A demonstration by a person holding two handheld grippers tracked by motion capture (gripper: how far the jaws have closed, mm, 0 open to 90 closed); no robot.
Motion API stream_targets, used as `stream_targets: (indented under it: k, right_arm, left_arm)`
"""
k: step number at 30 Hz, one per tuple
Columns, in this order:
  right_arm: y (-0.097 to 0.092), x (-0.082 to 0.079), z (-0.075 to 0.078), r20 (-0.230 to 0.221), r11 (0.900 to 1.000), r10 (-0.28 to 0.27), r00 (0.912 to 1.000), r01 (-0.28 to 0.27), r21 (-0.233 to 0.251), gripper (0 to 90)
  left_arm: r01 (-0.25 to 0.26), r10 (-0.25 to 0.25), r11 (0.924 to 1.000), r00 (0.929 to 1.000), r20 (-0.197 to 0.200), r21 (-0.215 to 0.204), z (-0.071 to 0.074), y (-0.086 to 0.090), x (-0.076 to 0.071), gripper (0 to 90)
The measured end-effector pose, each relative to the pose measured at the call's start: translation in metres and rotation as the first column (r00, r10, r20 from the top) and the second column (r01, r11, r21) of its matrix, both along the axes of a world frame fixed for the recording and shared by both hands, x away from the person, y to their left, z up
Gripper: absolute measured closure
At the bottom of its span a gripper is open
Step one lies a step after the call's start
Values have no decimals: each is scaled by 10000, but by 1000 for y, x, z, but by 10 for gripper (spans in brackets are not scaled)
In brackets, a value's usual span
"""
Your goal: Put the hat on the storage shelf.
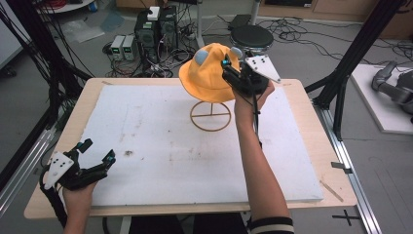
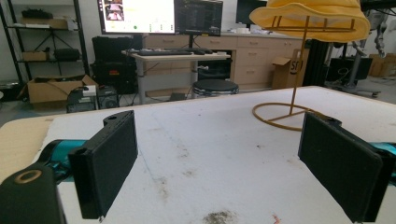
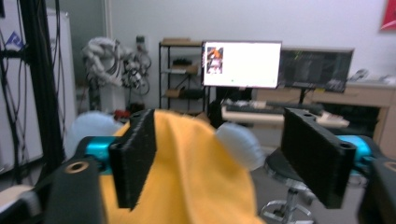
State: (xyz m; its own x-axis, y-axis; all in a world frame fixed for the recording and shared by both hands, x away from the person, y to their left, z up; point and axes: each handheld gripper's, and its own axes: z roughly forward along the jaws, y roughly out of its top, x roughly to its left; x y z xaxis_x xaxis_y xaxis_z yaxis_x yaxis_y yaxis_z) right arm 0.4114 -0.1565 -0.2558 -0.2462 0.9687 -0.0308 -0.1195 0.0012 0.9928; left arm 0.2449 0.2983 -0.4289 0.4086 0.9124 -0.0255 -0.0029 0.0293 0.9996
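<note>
- Right gripper (image 1: 233, 68): held up at the far side of the table, level with the crown of the yellow hat (image 1: 207, 73). In the right gripper view the two black jaws stand wide apart, with the hat fabric (image 3: 196, 172) rising between them. The left jaw lies against or just beside the fabric; the right jaw stands clear of it. The jaws are released – nothing is clamped.
- Left gripper (image 1: 97, 155): held low at the near left corner of the table, well apart from the hat. In the left gripper view the jaws are spread wide over the bare white board (image 2: 210, 154) and hold nothing.
- Hat: a yellow bucket hat with two pale blue-grey rounded ears on the crown. It sits on a thin yellow wire stand (image 1: 210, 115) at the far centre of the white board (image 1: 160, 146). The left gripper view shows the brim (image 2: 308, 16) resting on the stand's upper ring, with the upright rod running down to the round base ring (image 2: 280, 116).
- Stand: upright; the base ring lies flat on the board, just left of the person's right forearm.
- Board surface: white, with several small dark smudges near the centre and the near left.
- Table (image 1: 311, 112): a light wooden top, with its edge exposed around the board on all sides.
</note>
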Motion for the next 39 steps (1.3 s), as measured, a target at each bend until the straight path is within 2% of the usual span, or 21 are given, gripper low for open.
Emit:
stream_targets:
  k: [3, 4, 7, 12, 15, 18, 19, 21, 23, 24, 27, 30, 33, 37, 39]
  right_arm:
    - [-10, -11, 7, 203, 9973, -447, 9988, 458, -577, 187]
    - [-15, -15, 9, 196, 9971, -376, 9991, 388, -651, 165]
    - [-31, -25, 13, 108, 9979, -59, 9999, 66, -644, 147]
    - [-61, -43, 18, 382, 9970, 248, 9990, -219, -742, 132]
    - [-78, -54, 21, 443, 9970, 481, 9979, -452, -626, 127]
    - [-103, -76, 19, 706, 9958, 732, 9948, -690, -601, 124]
    - [-103, -76, 19, 706, 9958, 732, 9948, -690, -601, 124]
    - [-114, -85, 15, 788, 9949, 803, 9937, -751, -667, 124]
    - [-131, -94, 5, 579, 9927, 999, 9933, -955, -739, 124]
    - [-131, -94, 5, 579, 9927, 999, 9933, -955, -739, 124]
    - [-143, -101, -10, 234, 9896, 1245, 9919, -1225, -758, 124]
    - [-156, -110, -32, -144, 9862, 1500, 9886, -1507, -686, 124]
    - [-165, -118, -59, -644, 9837, 1751, 9824, -1773, -306, 124]
    - [-174, -124, -96, -1264, 9774, 2015, 9713, -2078, -387, 124]
    - [-176, -128, -109, -1213, 9754, 2068, 9708, -2143, -515, 124]
  left_arm:
    - [21, -21, 10000, 10000, 35, -32, 1, -1, 0, 123]
    - [15, -15, 10000, 10000, 44, -23, 1, -1, 0, 123]
    - [2, -2, 10000, 10000, 58, 14, 2, -1, 1, 123]
    - [-53, 52, 10000, 10000, 39, 75, 2, 1, 1, 122]
    - [-99, 98, 9999, 9999, 31, 94, 2, 2, 1, 121]
    - [-114, 114, 9999, 9999, 37, 101, 2, 2, 1, 121]
    - [-121, 120, 9999, 9999, 34, 105, 2, 2, 0, 121]
    - [-126, 125, 9999, 9999, 27, 99, 2, 2, 1, 121]
    - [-142, 142, 9999, 9999, 31, 97, 2, 2, 0, 121]
    - [-146, 146, 9999, 9999, 25, 91, 2, 1, 0, 121]
    - [-191, 191, 9998, 9998, 48, 62, 3, 2, 0, 121]
    - [-249, 249, 9997, 9997, 6, 77, 3, 3, 0, 121]
    - [-287, 287, 9996, 9996, -30, 59, 2, 4, 0, 121]
    - [-323, 323, 9995, 9995, -34, 52, 2, 5, 1, 121]
    - [-326, 326, 9995, 9995, -3, -28, 2, 5, 0, 121]
